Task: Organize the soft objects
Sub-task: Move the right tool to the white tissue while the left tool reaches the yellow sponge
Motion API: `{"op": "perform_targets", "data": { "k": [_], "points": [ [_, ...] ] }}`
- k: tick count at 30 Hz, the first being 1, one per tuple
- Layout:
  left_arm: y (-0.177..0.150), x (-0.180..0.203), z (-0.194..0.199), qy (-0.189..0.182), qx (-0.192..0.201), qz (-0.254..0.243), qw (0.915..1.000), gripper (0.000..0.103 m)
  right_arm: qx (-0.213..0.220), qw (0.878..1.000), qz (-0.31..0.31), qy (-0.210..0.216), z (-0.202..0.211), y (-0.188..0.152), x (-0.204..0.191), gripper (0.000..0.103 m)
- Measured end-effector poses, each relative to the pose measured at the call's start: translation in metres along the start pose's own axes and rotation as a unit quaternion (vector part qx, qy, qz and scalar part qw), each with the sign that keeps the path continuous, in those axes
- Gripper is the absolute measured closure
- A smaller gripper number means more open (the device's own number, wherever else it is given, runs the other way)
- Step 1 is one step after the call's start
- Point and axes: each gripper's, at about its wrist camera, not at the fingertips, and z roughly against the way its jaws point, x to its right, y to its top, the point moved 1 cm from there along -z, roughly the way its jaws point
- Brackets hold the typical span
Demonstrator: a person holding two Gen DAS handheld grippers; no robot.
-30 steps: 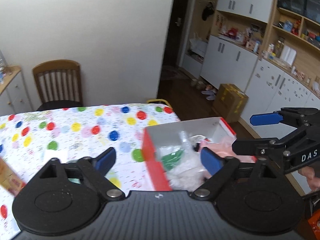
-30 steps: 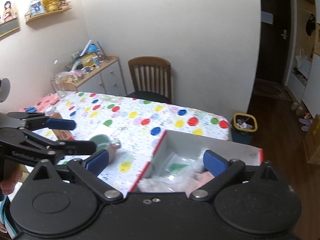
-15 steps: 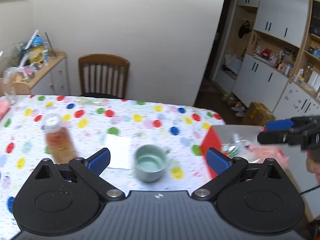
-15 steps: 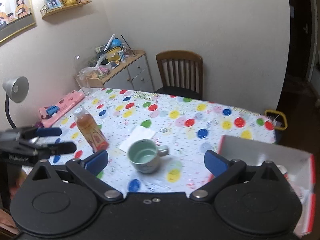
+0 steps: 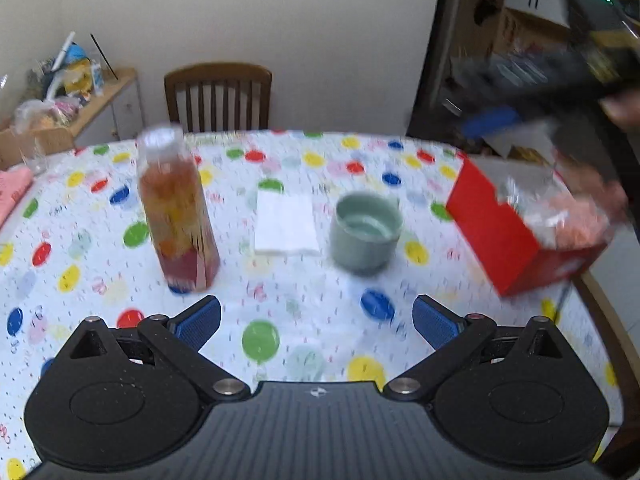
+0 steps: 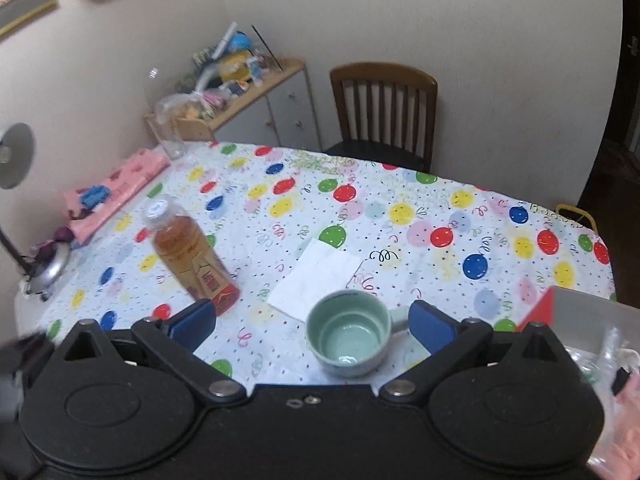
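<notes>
Nearest in the left wrist view, the left tool (image 5: 316, 322) is hanging released over the worktop (image 5: 304, 320), its blue pads (image 5: 199, 321) spread wide with nothing between them. Nearest in the right wrist view, the right tool (image 6: 312, 326) is likewise gaping and empty, and a green mug (image 6: 349, 334) is showing in the gap between its pads (image 6: 431, 326), standing on the cloth below them. In the left wrist view the right tool is appearing only as a dark blur at the far right.

Just past the mug (image 5: 365, 232), a white napkin (image 5: 286, 224) is lying flat on the spotted cloth, near the mug but apart from it. Left of the napkin (image 6: 320, 278), a bottle (image 5: 176, 208) of amber drink is standing upright with its cap on. At the right edge of the worktop, a red box (image 5: 496, 228) is sitting open, holding pink soft items (image 5: 576, 224) and crinkled clear plastic bags (image 5: 528, 200); motion blur is hiding their detail. The box (image 6: 538, 314) is peeking in at the right of the right wrist view, with the bags (image 6: 612, 344) inside it.

Farther left, a lamp (image 6: 16, 156) is standing at the worktop's left edge, and a pink cloth (image 6: 120, 184) is lying beyond it. Behind the worktop, a wooden chair (image 6: 384, 108) is facing in, and a low cabinet (image 6: 256, 108) with clutter on top is standing against the far wall.
</notes>
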Motion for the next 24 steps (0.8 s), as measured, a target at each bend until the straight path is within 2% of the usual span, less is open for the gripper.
{"op": "perform_targets", "data": {
  "k": [4,9,15,20,24],
  "points": [
    [-0.025,-0.004,-0.014,0.005,-0.022,-0.014,0.9997,0.000,-0.019,1.000,-0.010,-0.017,-0.041,0.014,-0.011,0.000],
    [-0.051,-0.014,-0.032,0.005,-0.040,-0.005,0.9992,0.000,-0.045,0.998,-0.005,-0.043,-0.095,0.028,-0.024,0.001],
    [-0.067,-0.016,-0.051,0.002,-0.053,-0.007,0.9986,0.000,-0.078,0.995,-0.019,-0.063,-0.153,0.037,-0.029,0.002],
    [-0.083,-0.009,-0.064,0.007,-0.052,-0.035,0.9980,0.000,-0.103,0.991,-0.037,-0.078,-0.191,0.040,-0.026,0.005],
    [-0.095,-0.011,-0.075,0.006,-0.062,-0.026,0.9977,0.000,-0.120,0.988,-0.047,-0.089,-0.215,0.037,-0.026,0.006]
  ]
}}
